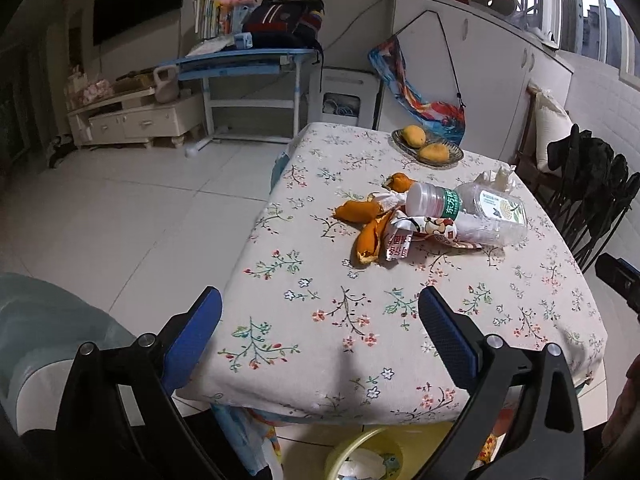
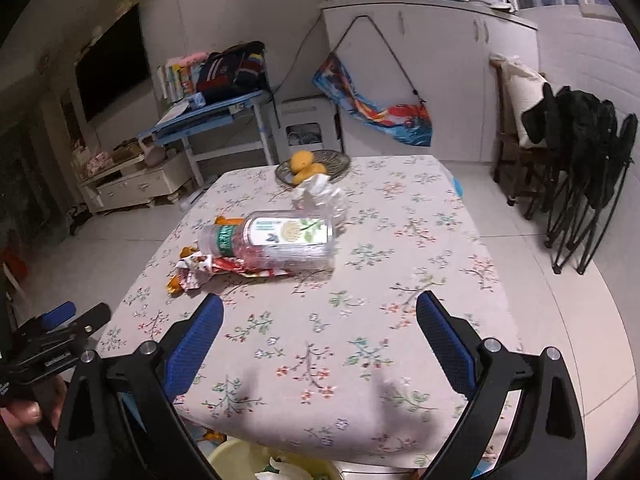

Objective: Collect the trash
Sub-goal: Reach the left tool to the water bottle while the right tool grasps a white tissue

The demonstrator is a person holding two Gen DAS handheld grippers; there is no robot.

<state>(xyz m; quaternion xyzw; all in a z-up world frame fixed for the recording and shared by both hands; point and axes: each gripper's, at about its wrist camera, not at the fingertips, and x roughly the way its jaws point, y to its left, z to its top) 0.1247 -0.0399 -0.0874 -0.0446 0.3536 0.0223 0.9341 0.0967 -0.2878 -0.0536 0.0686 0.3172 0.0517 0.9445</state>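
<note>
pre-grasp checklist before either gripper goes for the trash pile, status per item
1. Left gripper open, nothing between its blue pads: ok.
2. Right gripper open, nothing between its pads: ok.
3. Trash in view and unblocked: plastic bottle, clear container, orange peels and wrapper lie in one pile on the table: ok.
4. Items separated for a clean single grasp: bottle and container touch, wrapper partly under them: not ok.
5. Fruit plate apart from the pile: ok.
6. Yellow bin below the near table edge, already holding some trash; free room: cannot tell.
</note>
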